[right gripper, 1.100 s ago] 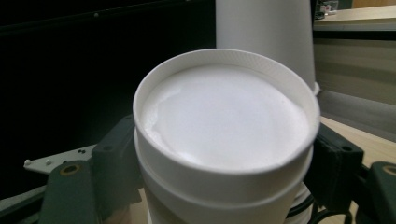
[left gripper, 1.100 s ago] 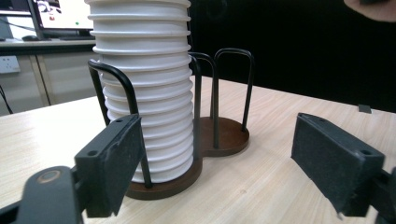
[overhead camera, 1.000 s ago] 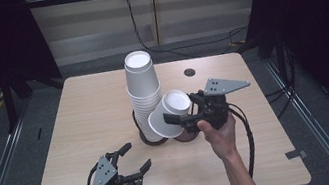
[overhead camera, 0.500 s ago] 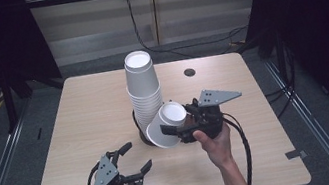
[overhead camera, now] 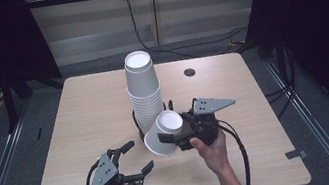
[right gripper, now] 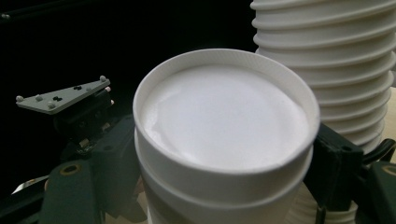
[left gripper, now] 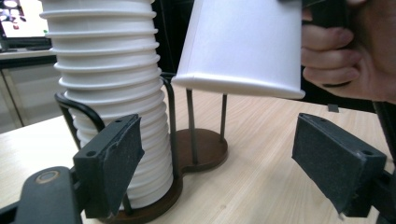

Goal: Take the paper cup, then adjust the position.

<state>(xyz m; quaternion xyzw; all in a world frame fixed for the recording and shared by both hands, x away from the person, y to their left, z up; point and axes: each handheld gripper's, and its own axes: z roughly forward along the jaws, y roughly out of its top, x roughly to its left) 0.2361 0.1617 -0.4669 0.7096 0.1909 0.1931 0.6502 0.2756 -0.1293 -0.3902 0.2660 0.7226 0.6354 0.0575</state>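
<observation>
A tall stack of upturned white paper cups stands in a dark wire holder mid-table. My right gripper is shut on a tilted white cup just right of the stack's foot, bottom up and toward me. In the right gripper view that cup sits between the jaws, with a second rim nested below it. My left gripper rests near the front edge; its jaws have just been opening and nothing is between them. In the left gripper view the held cup hangs above the holder's brown base.
The wooden table has a small dark round hole at the back right. Black cables trail from both grippers toward the front edge. Dark floor and black frames surround the table.
My right gripper has come down and toward the front with the cup, which now hangs lower beside the stack's foot. The left hand has stayed where it was.
</observation>
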